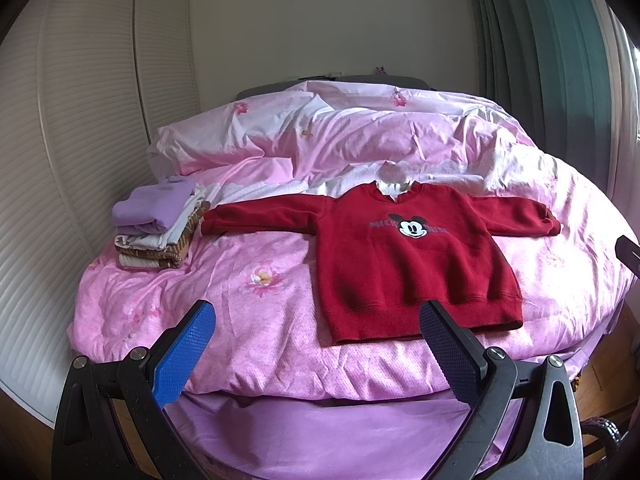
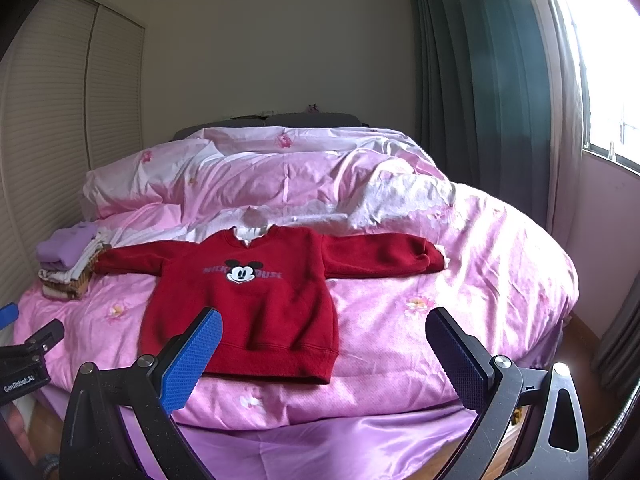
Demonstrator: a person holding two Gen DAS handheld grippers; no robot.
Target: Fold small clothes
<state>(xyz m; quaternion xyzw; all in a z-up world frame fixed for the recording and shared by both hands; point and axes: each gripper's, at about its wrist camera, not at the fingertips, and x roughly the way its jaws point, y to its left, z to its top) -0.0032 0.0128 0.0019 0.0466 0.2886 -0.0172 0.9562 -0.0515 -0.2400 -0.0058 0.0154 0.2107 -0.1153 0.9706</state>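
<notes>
In the right wrist view, window [image 2: 608,72] appears.

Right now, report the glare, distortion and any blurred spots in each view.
Right wrist: the window is blown out white; fisheye bends the curtain. Left wrist: even, dimmer light; the wardrobe doors bow. Both: a smudged patch above the red sweater collar.
</notes>
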